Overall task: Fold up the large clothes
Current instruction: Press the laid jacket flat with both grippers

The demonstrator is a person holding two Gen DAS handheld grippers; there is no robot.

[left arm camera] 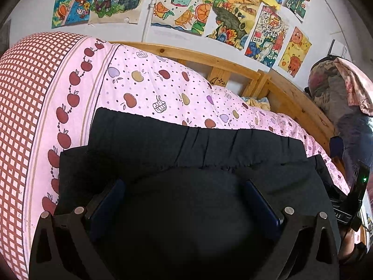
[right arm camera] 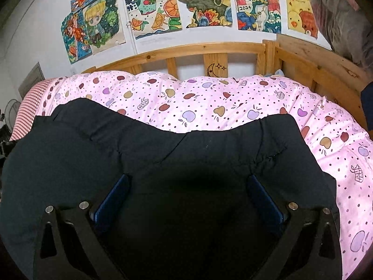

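- My left gripper is low over the black garment, aimed along the bed toward the wall, its two blue-padded fingers spread wide with nothing pinched between them.
- My right gripper sits in much the same pose, fingers wide apart and dark cloth filling the gap below them.
- The black garment lies spread on the pink apple-print quilt, and its gathered far edge runs across both views with the quilt showing beyond it.
- Whether either set of fingertips touches the cloth I cannot tell; black fabric in shadow swallows the tips and the middle of each frame.
- The garment's near part is hidden under my tools, and the folds there are too dark to read, so I cannot say what kind of garment it is.
- Only the left wrist view shows my other tool at the far right edge with a small green light on it, beside a heap of patterned cloth past the bed rail.
- It also shows the red checked border of the quilt broadly; in the right wrist view that is a thin strip at the left.
- The right wrist view gives the wooden headboard squarely, with its moon and stars mark, and the coloured drawings on the wall above.
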